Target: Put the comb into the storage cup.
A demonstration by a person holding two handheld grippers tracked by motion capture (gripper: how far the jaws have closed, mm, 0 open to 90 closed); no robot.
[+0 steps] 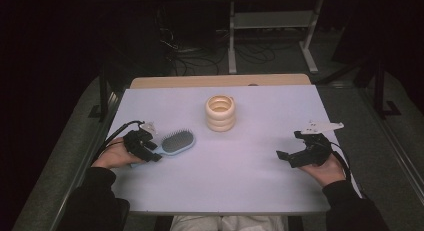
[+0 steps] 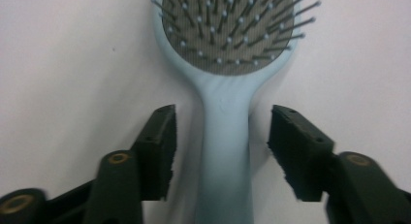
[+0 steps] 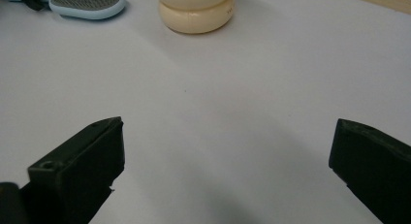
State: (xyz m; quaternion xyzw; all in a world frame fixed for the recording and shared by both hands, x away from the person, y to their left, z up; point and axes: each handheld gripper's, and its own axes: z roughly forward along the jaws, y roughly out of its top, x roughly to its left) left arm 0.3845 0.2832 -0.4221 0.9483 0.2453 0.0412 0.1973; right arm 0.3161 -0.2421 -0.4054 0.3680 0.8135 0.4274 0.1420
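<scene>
At the left of the high view, the left gripper (image 1: 150,152) sits over the handle of a pale blue hairbrush (image 1: 176,143) lying bristles-up on the white table (image 1: 240,181); its jaws stand apart on either side of the handle, not touching it. At the right, the right gripper (image 1: 290,146) rests wide open. A cream ringed container (image 1: 220,112) stands upper centre.
</scene>
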